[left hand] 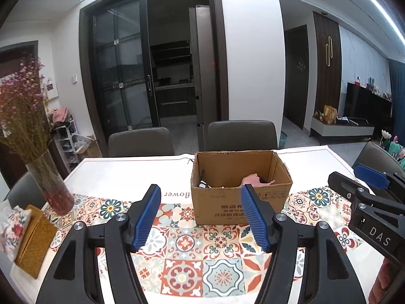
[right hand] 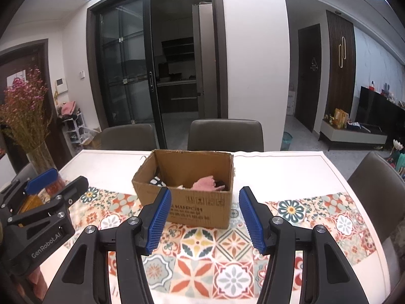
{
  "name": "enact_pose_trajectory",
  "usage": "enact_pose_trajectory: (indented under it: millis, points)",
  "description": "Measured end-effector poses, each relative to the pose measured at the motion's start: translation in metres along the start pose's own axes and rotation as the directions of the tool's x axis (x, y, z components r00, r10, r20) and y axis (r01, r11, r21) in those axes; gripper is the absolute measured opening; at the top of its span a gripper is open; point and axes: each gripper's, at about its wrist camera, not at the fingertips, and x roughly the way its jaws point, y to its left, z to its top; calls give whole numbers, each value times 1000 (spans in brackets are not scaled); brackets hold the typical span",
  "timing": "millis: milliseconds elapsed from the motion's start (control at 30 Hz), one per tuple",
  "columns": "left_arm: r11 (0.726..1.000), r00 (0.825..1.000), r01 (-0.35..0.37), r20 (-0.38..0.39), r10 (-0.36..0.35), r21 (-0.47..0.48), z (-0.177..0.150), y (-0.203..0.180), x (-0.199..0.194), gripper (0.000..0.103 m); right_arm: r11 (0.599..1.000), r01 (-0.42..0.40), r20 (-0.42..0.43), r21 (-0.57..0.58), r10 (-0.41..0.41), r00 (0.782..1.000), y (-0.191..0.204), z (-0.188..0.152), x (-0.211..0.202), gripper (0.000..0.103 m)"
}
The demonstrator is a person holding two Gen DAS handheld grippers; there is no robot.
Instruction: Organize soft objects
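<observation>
Both grippers hovering empty before the box

I'm holding the left gripper [left hand: 201, 214] and right gripper [right hand: 205, 216] spread wide, gripping nothing, above the tiled cloth [left hand: 187, 273]. Beyond them, the box [right hand: 202, 207] is already holding a pink cloth [right hand: 205, 183]. I'm judging it best to scan for leftovers before reaching.

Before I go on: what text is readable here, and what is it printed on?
"DAS": right gripper body, left wrist view.
"GenRobot.AI": left gripper body, right wrist view.
"flower", upside down, its start cut off: tablecloth beside the cardboard box.
Box front: "KUDOCH"-like letters, uncertain; the Chinese lines and symbols are too blurred.
Wall sign by the dark door: unreadable.
</observation>
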Motion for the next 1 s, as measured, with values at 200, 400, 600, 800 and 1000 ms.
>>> enact_pose_trajectory:
  millis: [200, 400, 600, 800, 1000]
  points:
    - [1000, 1000, -14, 14, 14, -12, -14, -6, -35, 73, 1000, -15, -14, 6, 15, 1000, -9, -15, -25, 57]
    - [999, 999, -25, 31, 25, -21, -26, -12, -69, 81, 1000, -15, 3, 22, 15, 1000, -19, -27, -56, 66]
    - [999, 997, -41, 60, 42, -28, -37, -16, -104, 90, 1000, -10, 26, 14, 10, 1000, -20, -40, -91, 66]
    - [998, 995, -52, 85, 55, -37, -43, -18, -131, 98, 1000, -5, 45, 19, 4, 999, -21, -46, -116, 70]
    - [997, 993, -57, 100, 61, -48, -50, -18, -151, 102, 1000, 0, 67, 12, -1, 998, -19, -50, -138, 70]
